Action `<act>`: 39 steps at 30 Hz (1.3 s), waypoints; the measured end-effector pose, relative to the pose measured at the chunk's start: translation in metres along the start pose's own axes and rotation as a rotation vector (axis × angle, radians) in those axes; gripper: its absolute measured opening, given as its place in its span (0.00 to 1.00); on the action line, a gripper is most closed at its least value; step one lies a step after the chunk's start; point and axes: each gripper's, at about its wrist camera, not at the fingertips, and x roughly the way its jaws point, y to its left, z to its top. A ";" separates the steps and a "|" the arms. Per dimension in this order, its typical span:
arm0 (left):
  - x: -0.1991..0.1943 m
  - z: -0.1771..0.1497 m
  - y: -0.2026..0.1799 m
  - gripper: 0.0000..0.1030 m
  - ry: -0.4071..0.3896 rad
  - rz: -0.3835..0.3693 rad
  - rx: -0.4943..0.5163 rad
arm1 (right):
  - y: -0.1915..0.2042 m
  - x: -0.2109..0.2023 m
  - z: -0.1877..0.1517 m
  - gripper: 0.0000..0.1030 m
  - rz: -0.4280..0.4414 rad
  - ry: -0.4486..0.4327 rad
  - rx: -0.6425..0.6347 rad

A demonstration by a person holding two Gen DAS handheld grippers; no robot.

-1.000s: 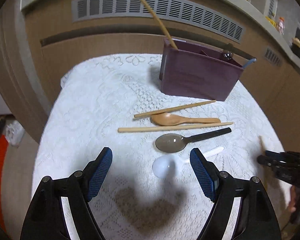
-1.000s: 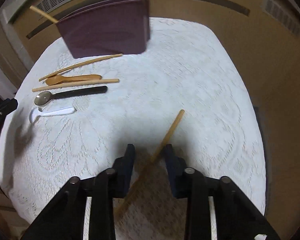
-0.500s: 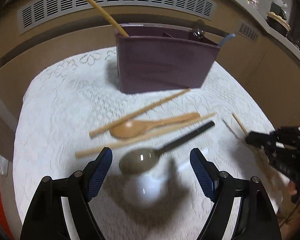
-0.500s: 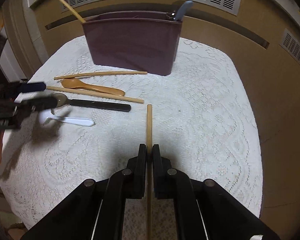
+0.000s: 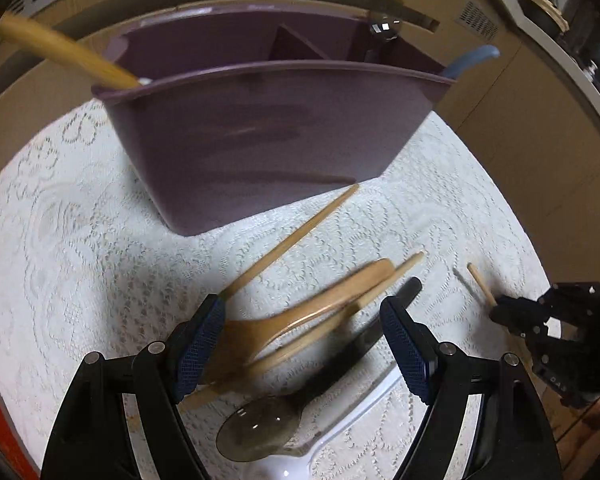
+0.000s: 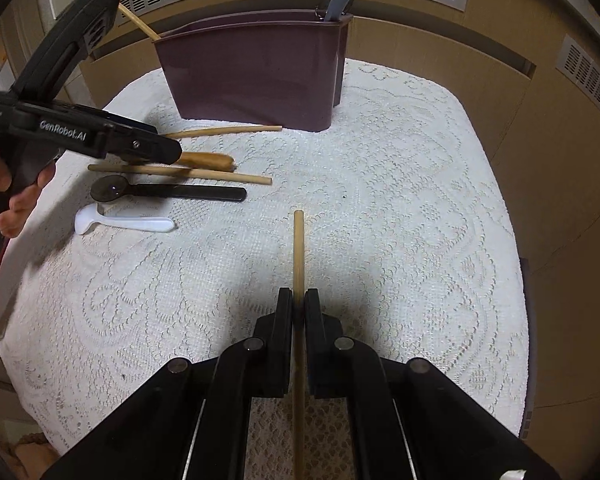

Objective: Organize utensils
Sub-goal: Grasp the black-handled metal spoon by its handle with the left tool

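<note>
My left gripper is open and hovers over the wooden spoon, which lies between its jaws with one chopstick; nothing is pinched. Another chopstick runs toward the purple caddy. A black spoon and a white spoon lie nearer me. My right gripper is shut on a wooden chopstick that points straight ahead, low over the lace cloth. From the right wrist view the left gripper covers part of the wooden spoon.
The caddy stands at the table's far side, holding a slanted chopstick on the left and a grey-blue handle on the right. A wooden wall with vents rises behind. A hand holds the left gripper.
My left gripper has swept forward toward the caddy and now sits over the wooden spoon. The right jaws closed on the chopstick, which swung from slanted to straight ahead.
</note>
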 end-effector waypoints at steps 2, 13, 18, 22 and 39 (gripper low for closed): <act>0.001 -0.003 0.006 0.78 0.019 -0.015 -0.038 | -0.001 0.000 -0.001 0.05 -0.003 -0.001 -0.001; -0.015 -0.063 -0.025 0.78 0.077 -0.052 0.012 | -0.002 0.007 0.000 0.06 -0.007 0.014 0.001; -0.026 -0.077 -0.043 0.75 0.040 -0.042 0.087 | 0.000 0.006 -0.002 0.06 -0.002 0.013 -0.008; -0.028 -0.068 -0.041 0.54 0.007 -0.020 0.065 | -0.002 0.006 -0.002 0.06 0.003 0.012 0.002; 0.010 -0.031 -0.080 0.19 0.032 0.168 0.231 | -0.014 -0.003 -0.011 0.06 0.013 -0.006 0.003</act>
